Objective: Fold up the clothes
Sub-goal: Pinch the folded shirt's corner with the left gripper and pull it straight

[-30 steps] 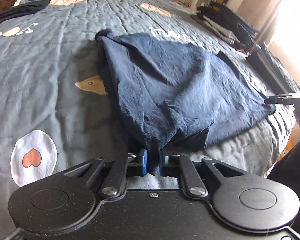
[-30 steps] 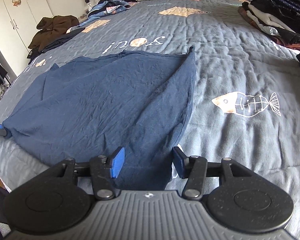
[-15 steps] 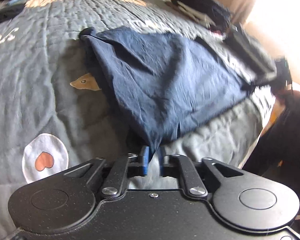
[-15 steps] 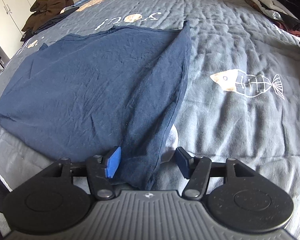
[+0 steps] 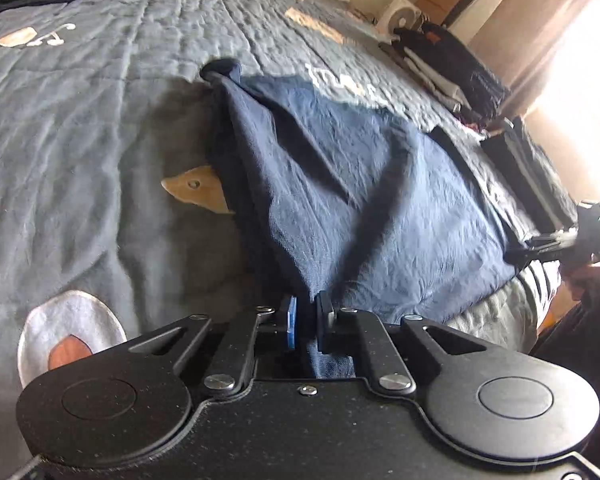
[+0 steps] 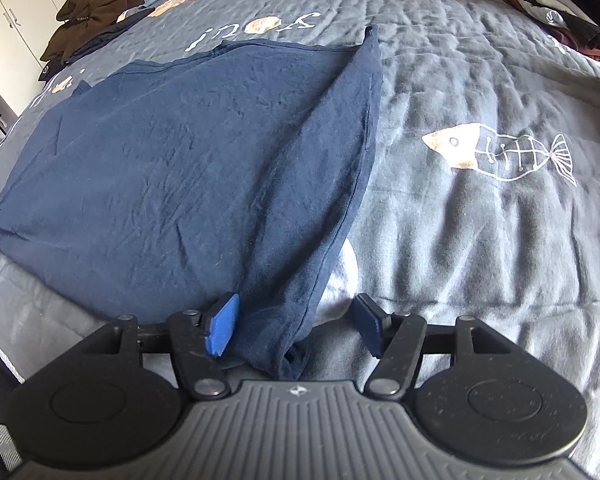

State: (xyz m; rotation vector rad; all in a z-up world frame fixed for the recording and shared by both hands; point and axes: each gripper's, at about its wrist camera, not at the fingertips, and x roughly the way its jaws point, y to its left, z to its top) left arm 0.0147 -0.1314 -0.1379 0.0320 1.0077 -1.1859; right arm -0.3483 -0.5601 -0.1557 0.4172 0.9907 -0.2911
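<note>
Navy garment (image 6: 172, 168) lay spread on the grey quilted bedspread (image 6: 480, 240), near the bed's front edge, partly folded: one side was turned over along a diagonal hemmed edge running from the far corner down toward the right hand-held gripper (image 6: 296, 330).

Left hand-held gripper (image 5: 305, 326): jaws closing, blue pads nearly together with a bunched corner of the garment (image 5: 340, 184) pinched between them. Cloth rose from the pads in taut ridges toward a knotted-looking far corner. It partly covered a tan fish print (image 5: 198, 192) on the bedspread (image 5: 80, 140).

Right hand-held gripper: jaws opening, standing well apart. A lower corner of the garment lay between the pads; it rested against the left blue pad, and the right pad stood clear of it. No grip seen.

In the left wrist view the right hand-held gripper (image 5: 556, 240) showed at the garment's other near corner, by the bed's edge; that view was too small and blurred to show contact.

Also noted: fish-skeleton print (image 6: 500, 152) to the right of the garment, stacked folded clothes (image 5: 448, 64) at the far side of the bed, brown garment (image 6: 88, 12) near white cupboards.
</note>
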